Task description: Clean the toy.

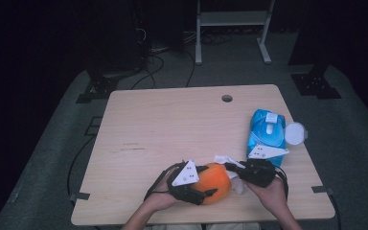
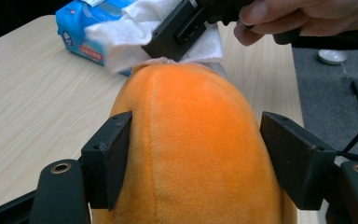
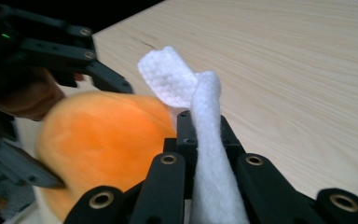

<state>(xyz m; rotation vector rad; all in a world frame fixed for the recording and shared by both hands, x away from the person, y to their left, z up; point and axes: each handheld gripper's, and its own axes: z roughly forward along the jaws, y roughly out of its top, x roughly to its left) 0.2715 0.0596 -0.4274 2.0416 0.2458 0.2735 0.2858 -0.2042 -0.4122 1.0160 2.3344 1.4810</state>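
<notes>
A round orange plush toy point(image 1: 216, 182) point(image 2: 191, 116) sits near the table's front edge, and my left gripper point(image 1: 202, 184) point(image 2: 200, 156) is shut on it, one jaw on each side. My right gripper point(image 1: 234, 167) point(image 3: 200, 133) comes in from the right and is shut on a white wipe point(image 3: 205, 107) point(image 1: 225, 159). The wipe lies against the top far side of the plush toy point(image 3: 102, 140). In the left gripper view the wipe point(image 2: 121, 32) and the right gripper point(image 2: 182, 28) sit just beyond the toy, and a hand holds that gripper.
A blue pack of wipes point(image 1: 267, 132) point(image 2: 79, 32) lies at the table's right side, with a round white lid point(image 1: 295, 133) beside it at the edge. The wooden table point(image 1: 172, 124) has a cable hole point(image 1: 226, 98) at the back. Stands and cables are on the floor behind.
</notes>
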